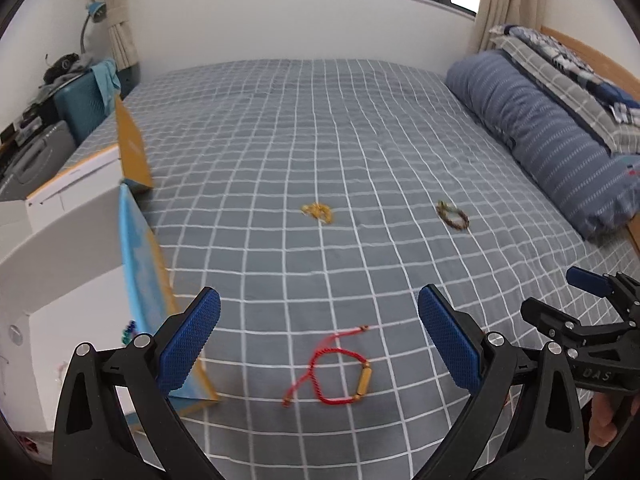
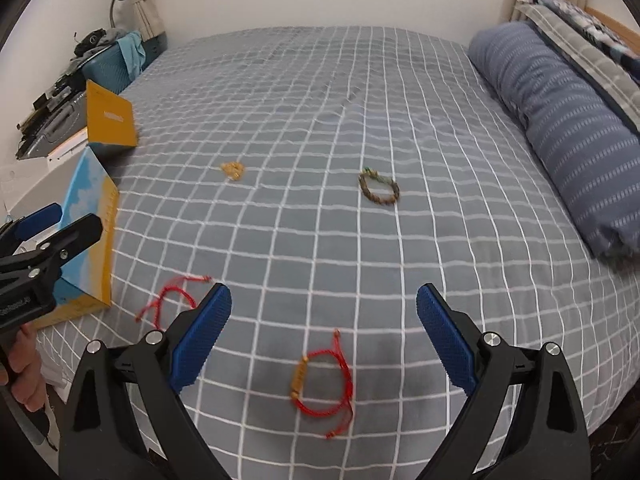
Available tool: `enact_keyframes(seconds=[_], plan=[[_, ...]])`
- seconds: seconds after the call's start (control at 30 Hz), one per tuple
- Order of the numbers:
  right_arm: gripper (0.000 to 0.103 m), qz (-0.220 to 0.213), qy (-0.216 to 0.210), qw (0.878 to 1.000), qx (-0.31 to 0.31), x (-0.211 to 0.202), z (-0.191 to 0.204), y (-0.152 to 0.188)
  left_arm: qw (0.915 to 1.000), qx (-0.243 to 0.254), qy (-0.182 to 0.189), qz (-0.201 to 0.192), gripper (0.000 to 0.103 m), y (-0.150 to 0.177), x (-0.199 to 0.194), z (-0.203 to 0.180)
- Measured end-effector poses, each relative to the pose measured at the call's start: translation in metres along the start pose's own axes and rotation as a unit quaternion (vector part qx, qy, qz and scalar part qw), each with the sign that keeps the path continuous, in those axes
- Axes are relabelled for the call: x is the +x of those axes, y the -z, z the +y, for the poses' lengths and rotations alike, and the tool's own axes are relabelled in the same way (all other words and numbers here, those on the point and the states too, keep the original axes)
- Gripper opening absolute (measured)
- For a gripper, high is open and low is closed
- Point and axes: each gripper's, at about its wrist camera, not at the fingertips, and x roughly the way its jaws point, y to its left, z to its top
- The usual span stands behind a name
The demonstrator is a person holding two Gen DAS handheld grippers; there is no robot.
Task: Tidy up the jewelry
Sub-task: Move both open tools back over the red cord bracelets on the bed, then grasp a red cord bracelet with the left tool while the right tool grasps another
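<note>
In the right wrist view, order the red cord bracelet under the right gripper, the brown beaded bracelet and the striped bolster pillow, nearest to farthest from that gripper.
1. Red cord bracelet, between the right gripper's open fingers.
2. Brown beaded bracelet, mid-bed, slightly right.
3. Striped bolster pillow, far right edge.

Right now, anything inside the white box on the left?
Inside the white box some small coloured beads show by its blue flap. The left tool and that flap hide the rest.

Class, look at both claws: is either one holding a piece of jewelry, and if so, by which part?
Neither. The left claw and right claw are both open and empty, each above a red cord bracelet lying on the bed.
</note>
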Motion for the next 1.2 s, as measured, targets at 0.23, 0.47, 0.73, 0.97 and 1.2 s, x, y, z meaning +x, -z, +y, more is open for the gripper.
enact_keyframes(seconds=[0.23, 0.47, 0.73, 0.97, 1.2], plan=[[0.09, 0.02, -0.007, 1.0, 0.012, 0.015, -0.006, 0.026, 0.9996, 0.008, 0.007, 0.024, 0.097, 0.026, 0.024, -0.013], [0.09, 0.051, -0.011, 0.999, 0.015, 0.041, -0.008, 0.053, 0.9994, -0.01, 0.006, 0.033, 0.097, 0.052, 0.041, -0.01], [0.09, 0.061, -0.004, 0.998, 0.014, 0.06, -0.007, 0.072, 0.9981, -0.011, 0.005, 0.06, 0.097, 0.073, 0.063, -0.007], [0.09, 0.067, 0.002, 0.998, 0.011, 0.071, -0.004, 0.079, 0.9967, -0.007, 0.018, 0.078, 0.097, 0.081, 0.077, -0.009], [0.086, 0.074, 0.001, 0.997, 0.008, 0.076, -0.002, 0.081, 0.9959, -0.005, 0.014, 0.089, 0.097, 0.087, 0.09, -0.007]])
